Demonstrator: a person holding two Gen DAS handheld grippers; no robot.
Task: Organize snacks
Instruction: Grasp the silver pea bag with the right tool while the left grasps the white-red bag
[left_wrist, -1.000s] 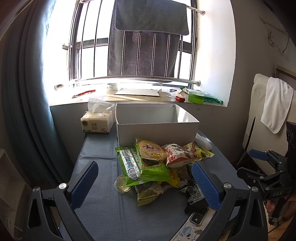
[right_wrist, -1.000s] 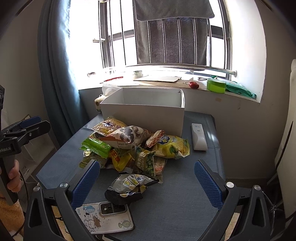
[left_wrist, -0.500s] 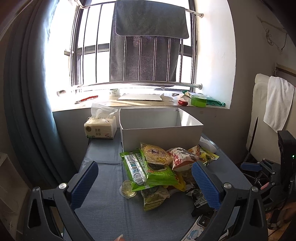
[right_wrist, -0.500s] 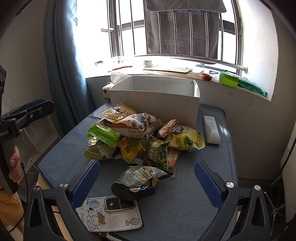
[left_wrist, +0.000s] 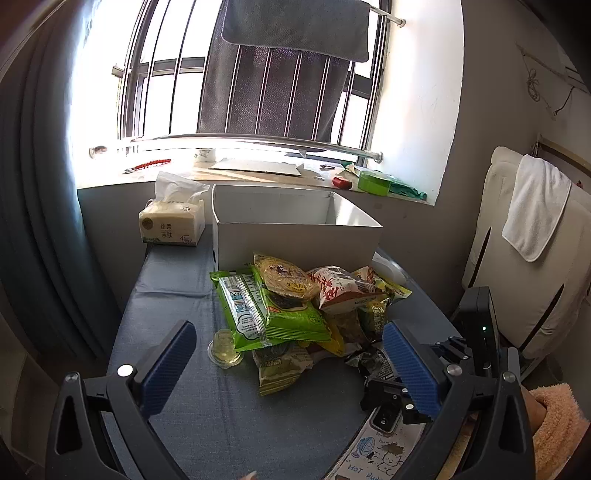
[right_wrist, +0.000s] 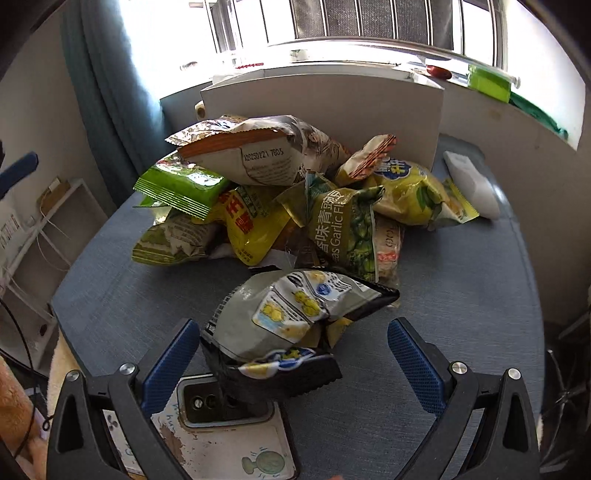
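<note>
A heap of snack bags (left_wrist: 295, 306) lies on the blue table in front of an open white box (left_wrist: 295, 229). My left gripper (left_wrist: 291, 365) is open and empty, held back from the heap, near a small clear jelly cup (left_wrist: 225, 350). My right gripper (right_wrist: 291, 354) is open, low over the table, with its fingers on either side of a black and grey snack bag (right_wrist: 280, 325) at the heap's front. The heap (right_wrist: 280, 192) and the box (right_wrist: 321, 107) rise behind it. The right gripper also shows in the left wrist view (left_wrist: 461, 354).
A phone in a white cartoon case (right_wrist: 221, 424) lies at the table's front edge, partly under the black bag. A white remote (right_wrist: 471, 184) lies right of the heap. A tissue pack (left_wrist: 171, 221) stands left of the box. A chair with a white towel (left_wrist: 535, 210) is at the right.
My right gripper has moved forward and down to the black and grey bag, which now sits between its fingers. My left gripper has shifted slightly closer to the heap.
</note>
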